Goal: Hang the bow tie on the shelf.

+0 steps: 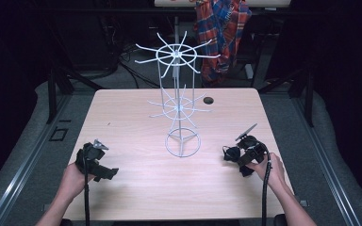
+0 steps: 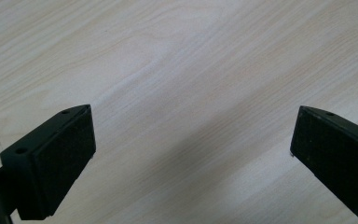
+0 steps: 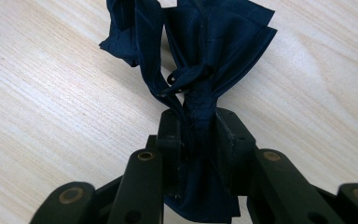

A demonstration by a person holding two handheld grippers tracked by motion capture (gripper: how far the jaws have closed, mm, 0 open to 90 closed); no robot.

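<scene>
Dark blue cloth (image 3: 200, 60), bunched, is pinched between my right gripper (image 3: 198, 140) jaws; its loose folds fan out beyond the tips onto the tabletop (image 3: 51, 93). A pinch at the gathered middle should lift it as one bundle, I judge. Left gripper (image 2: 191, 154) rests wide and empty, well apart at the left. White wire rack (image 1: 179, 103) stands mid-table between both, its prongs bare, likely where the cloth goes.

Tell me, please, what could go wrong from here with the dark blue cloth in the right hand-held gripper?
1. The right hand-held gripper pinches only a bunched fold of the dark blue fabric cloth, so it might slip out when lifted.
2. The loose folds could snag on the thin arms of the white wire rack and tip it.
</scene>
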